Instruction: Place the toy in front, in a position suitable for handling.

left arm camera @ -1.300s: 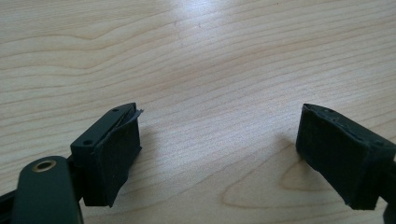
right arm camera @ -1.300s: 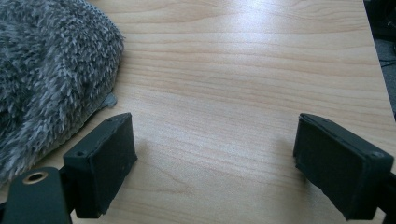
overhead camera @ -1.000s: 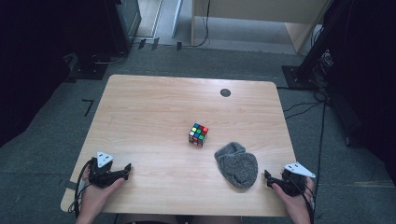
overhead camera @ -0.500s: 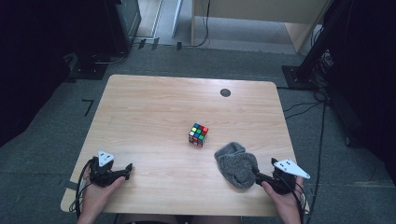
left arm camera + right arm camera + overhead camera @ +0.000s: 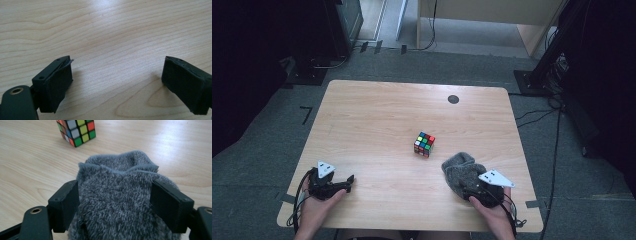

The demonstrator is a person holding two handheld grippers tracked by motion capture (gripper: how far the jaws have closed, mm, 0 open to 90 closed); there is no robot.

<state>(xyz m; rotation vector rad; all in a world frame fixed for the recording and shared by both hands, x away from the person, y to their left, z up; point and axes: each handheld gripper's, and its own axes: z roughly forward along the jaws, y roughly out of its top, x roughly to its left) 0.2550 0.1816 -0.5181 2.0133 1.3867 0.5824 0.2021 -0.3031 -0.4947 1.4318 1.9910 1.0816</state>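
Right gripper view: our right gripper [image 5: 115,202] jaws have been closing around the grey fuzzy sock [image 5: 120,195] — next, clamp firmly and lift; left gripper [image 5: 117,85] gapes empty.

Your sock [image 5: 462,172] is grey and fuzzy, lying crumpled on the table's near right. Its open cuff points toward the cube [image 5: 424,144] nearby.

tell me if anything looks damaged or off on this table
One small thing: on the left hand-held gripper, the black pad on one jaw has a frayed edge peeling from its backing at the tip. Otherwise the scrambled multicoloured puzzle cube sits square on the light wooden table, and the fuzzy grey fabric pouch looks intact.
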